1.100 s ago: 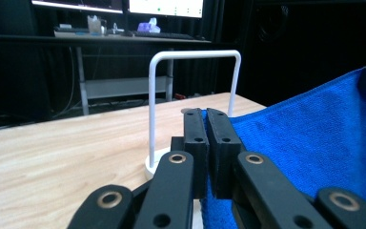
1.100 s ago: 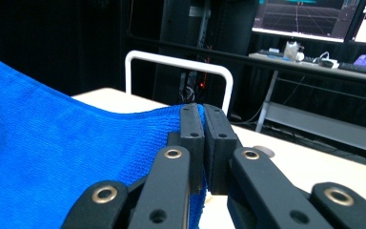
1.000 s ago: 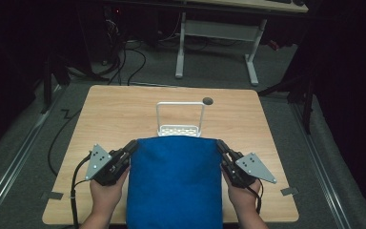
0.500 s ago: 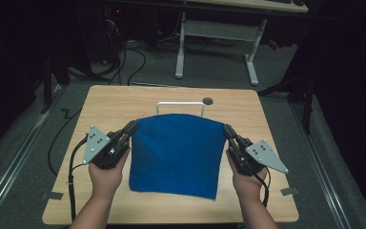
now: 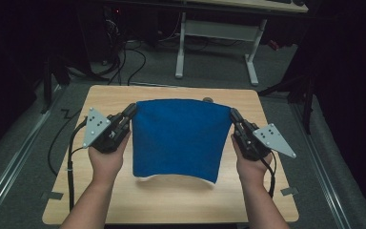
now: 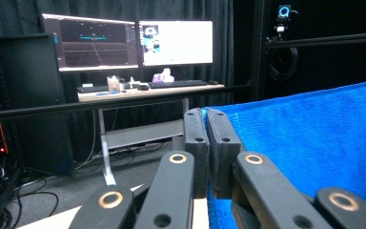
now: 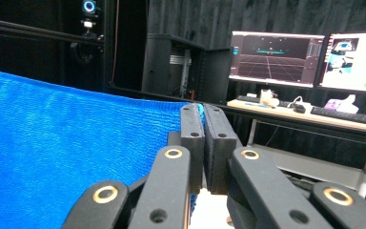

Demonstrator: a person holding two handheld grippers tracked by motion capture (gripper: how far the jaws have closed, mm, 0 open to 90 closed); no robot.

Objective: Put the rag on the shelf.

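Note:
A blue towel (image 5: 178,136) hangs stretched between my two grippers above the wooden table (image 5: 171,200), its lower edge sagging just over the tabletop. My left gripper (image 5: 132,109) is shut on the towel's upper left corner, and my right gripper (image 5: 232,113) is shut on its upper right corner. In the left gripper view the jaws pinch the towel (image 6: 305,143) at its edge, gripper (image 6: 206,114). The right gripper view has the towel (image 7: 71,143) spread to the left of the closed gripper (image 7: 201,107). The towel hides the white rack behind it.
A small dark round fitting (image 5: 208,100) sits at the table's far edge. Beyond the table stand a white desk frame (image 5: 217,43) and floor cables (image 5: 133,57). Both gripper views look out at a desk with lit monitors (image 6: 133,40).
Both hands have risen and moved forward with the towel. It has come up off the table into a hanging sheet and now covers the white rack.

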